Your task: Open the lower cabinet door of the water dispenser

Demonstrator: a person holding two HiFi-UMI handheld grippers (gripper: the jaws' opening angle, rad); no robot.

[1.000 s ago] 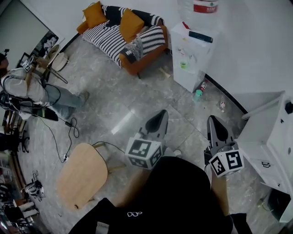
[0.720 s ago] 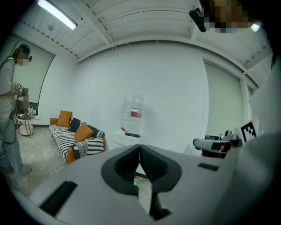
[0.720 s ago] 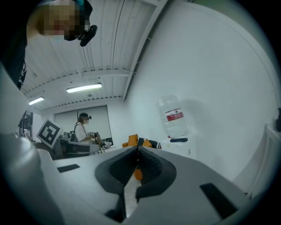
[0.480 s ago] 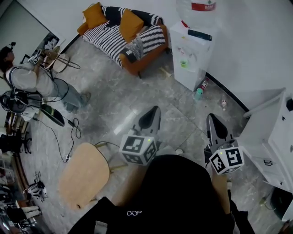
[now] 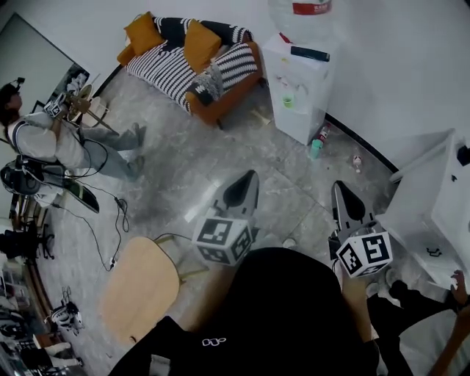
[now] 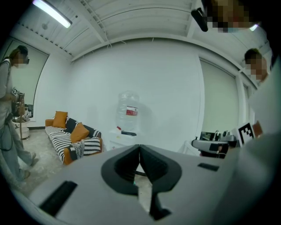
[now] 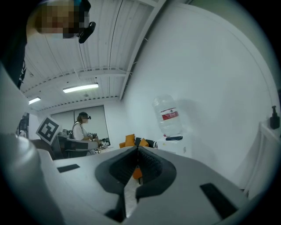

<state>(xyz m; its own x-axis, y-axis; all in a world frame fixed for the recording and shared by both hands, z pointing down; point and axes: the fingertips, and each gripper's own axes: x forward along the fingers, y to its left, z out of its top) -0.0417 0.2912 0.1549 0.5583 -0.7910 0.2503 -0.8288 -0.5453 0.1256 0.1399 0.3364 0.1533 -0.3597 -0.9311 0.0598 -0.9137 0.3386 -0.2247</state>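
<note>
The white water dispenser (image 5: pixel 299 95) stands against the far wall with a clear bottle (image 5: pixel 297 9) on top; no door stands out from its lower front. Both grippers hang well short of it over the floor, side by side and pointing toward it. My left gripper (image 5: pixel 247 181) is shut with nothing in it. My right gripper (image 5: pixel 342 190) is also shut and empty. In the left gripper view the dispenser (image 6: pixel 122 139) shows small beyond the shut left gripper (image 6: pixel 139 147). In the right gripper view the bottle (image 7: pixel 167 116) rises to the right of the shut right gripper (image 7: pixel 137 150).
A striped sofa (image 5: pixel 192 60) with orange cushions sits left of the dispenser. Two small bottles (image 5: pixel 317 145) stand on the floor by its right side. A white cabinet (image 5: pixel 439 213) is at the right, a wooden chair (image 5: pixel 139 285) at lower left, a person (image 5: pixel 45 141) with cables far left.
Both grippers have stayed almost in place. The person at the far left has shifted. Another person's hand and dark sleeve have come into the lower right corner.
</note>
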